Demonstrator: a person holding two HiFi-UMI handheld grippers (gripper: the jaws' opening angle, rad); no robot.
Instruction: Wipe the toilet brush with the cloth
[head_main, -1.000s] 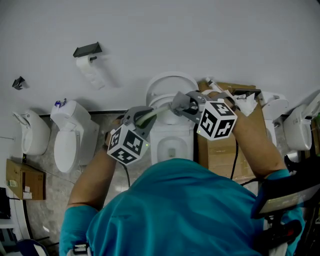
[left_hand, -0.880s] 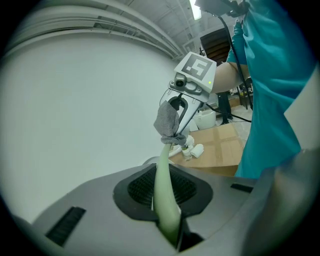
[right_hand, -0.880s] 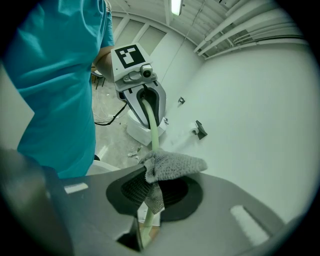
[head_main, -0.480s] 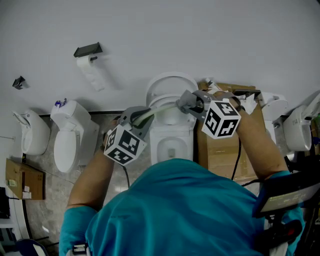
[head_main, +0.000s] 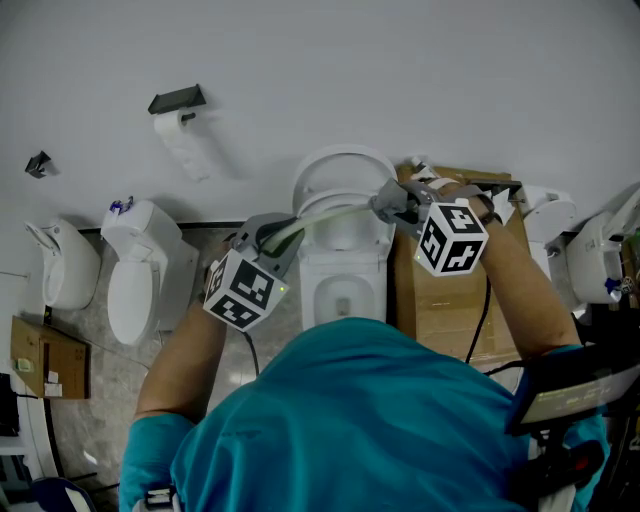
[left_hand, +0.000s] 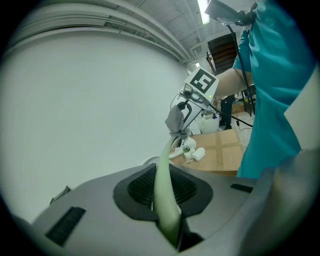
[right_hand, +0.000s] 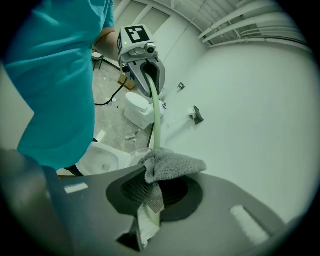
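Right gripper (head_main: 392, 207) has slid toward 2 o'clock along the toilet brush (head_main: 330, 213).
Its jaws clench the grey knit cloth (right_hand: 172, 165) around the pale green, curved handle. The left gripper (head_main: 275, 237) clamps the handle's end at 8 o'clock. A white toilet (head_main: 343, 290) sits beneath, with a cardboard box (head_main: 440, 310) at 3 o'clock.

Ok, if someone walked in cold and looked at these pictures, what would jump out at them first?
A pale green toilet brush stretches across the middle of the head view, over a white toilet that stands against the wall. The left claw grips one end of its handle. The right claw pinches a grey cloth around the handle further along.
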